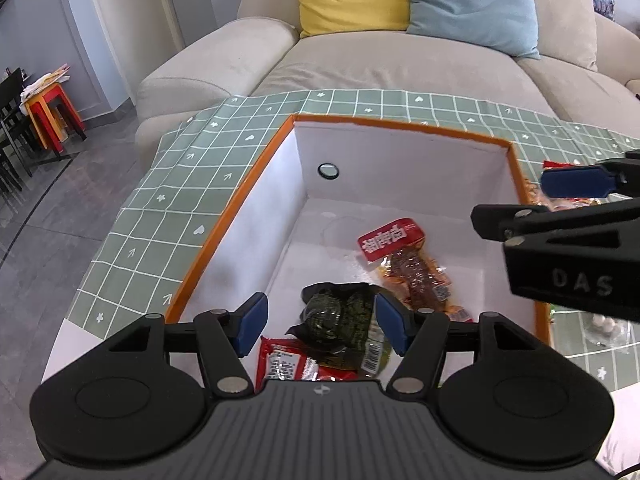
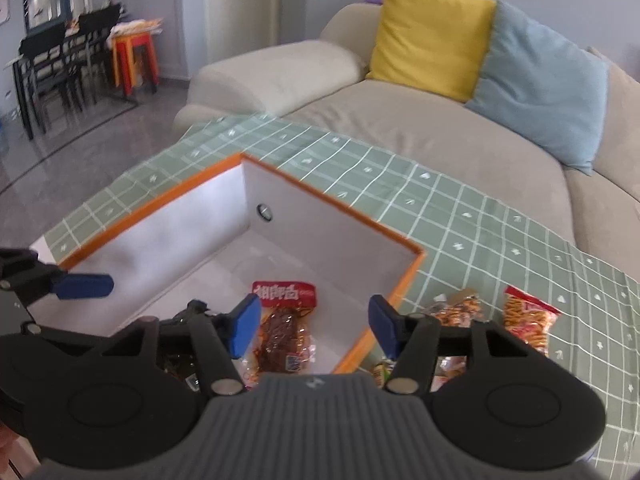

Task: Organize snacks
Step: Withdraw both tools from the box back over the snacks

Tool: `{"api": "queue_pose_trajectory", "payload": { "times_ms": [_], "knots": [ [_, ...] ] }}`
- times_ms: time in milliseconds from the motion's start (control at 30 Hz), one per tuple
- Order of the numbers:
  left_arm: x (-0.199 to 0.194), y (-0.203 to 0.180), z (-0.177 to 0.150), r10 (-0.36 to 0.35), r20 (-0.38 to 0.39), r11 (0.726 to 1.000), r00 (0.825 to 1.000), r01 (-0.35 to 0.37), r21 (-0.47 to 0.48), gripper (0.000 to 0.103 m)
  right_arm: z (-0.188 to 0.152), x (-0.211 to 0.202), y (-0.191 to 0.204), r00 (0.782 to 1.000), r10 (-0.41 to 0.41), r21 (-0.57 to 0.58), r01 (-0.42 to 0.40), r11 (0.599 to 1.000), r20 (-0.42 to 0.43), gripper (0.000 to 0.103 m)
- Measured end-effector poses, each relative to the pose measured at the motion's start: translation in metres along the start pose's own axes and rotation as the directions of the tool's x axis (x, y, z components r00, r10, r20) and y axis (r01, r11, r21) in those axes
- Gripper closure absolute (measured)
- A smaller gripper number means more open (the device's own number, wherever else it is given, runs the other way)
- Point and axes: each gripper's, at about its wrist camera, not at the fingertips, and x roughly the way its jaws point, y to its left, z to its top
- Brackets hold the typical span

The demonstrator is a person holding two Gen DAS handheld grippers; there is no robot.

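— Left wrist view first: looking down into the orange-rimmed box (image 1: 240, 208), with the left gripper (image 1: 322, 322) hanging over its near end. Spread wide, nothing between the pads.

— And the right gripper (image 2: 313, 328)?

— Parted too, and empty. Poised over the box's near right corner, close beside the left one.

— Next move, then?

— Probably fetching another snack from the green checked tablecloth (image 2: 440, 208). Lift clear of the orange rim before swinging right, so as not to nudge the box. Come down flat over a packet, pinch across its narrow width near a sealed edge, and squeeze lightly; likely crinkly, slippery film. Keep the two tools apart on the way.

— Already inside?

— Three packets on the white floor:
- Jerky packet (image 1: 404, 264): red header with white characters, clear window over reddish-brown strips. Lying flat toward the right wall.
- Dark green seaweed packet (image 1: 340, 316): crumpled, directly beneath the left tool.
- Red packet (image 1: 288, 364): partly under the seaweed packet, against the near wall.

— Still outside?

— Clear bag of orange-brown snacks (image 2: 460, 306), just beside the box's right wall. Red-topped bag of stick crisps (image 2: 528, 320), a little further right. More wrappers below, too hidden to name.
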Motion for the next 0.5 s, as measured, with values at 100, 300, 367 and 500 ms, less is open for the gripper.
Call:
{"api": "queue_pose_trajectory", "payload": {
  "times_ms": [100,300,367,500],
  "knots": [
    [-0.008,-0.004,0.0,-0.006,0.017,1.0,1.0,0.006,-0.005,0.03,-0.005,-0.015,-0.01,1.0,-0.023,0.032,0.023,0.999,0.02,0.041],
    [-0.022,-0.015,0.0,-0.057,0.037,0.998,0.998,0.059,-0.032,0.029,-0.021,-0.047,-0.036,0.995,-0.074,0.082,0.068,0.994,0.063,0.035],
    [-0.027,-0.023,-0.001,-0.073,0.05,0.997,0.996,0.075,-0.027,0.029,-0.029,-0.059,-0.046,0.993,-0.087,0.109,0.078,0.991,0.078,0.027],
    [-0.037,-0.043,-0.002,-0.109,0.073,0.994,0.991,0.109,-0.002,0.028,-0.05,-0.081,-0.07,0.989,-0.117,0.158,0.101,0.982,0.096,0.023]
  ]
}}
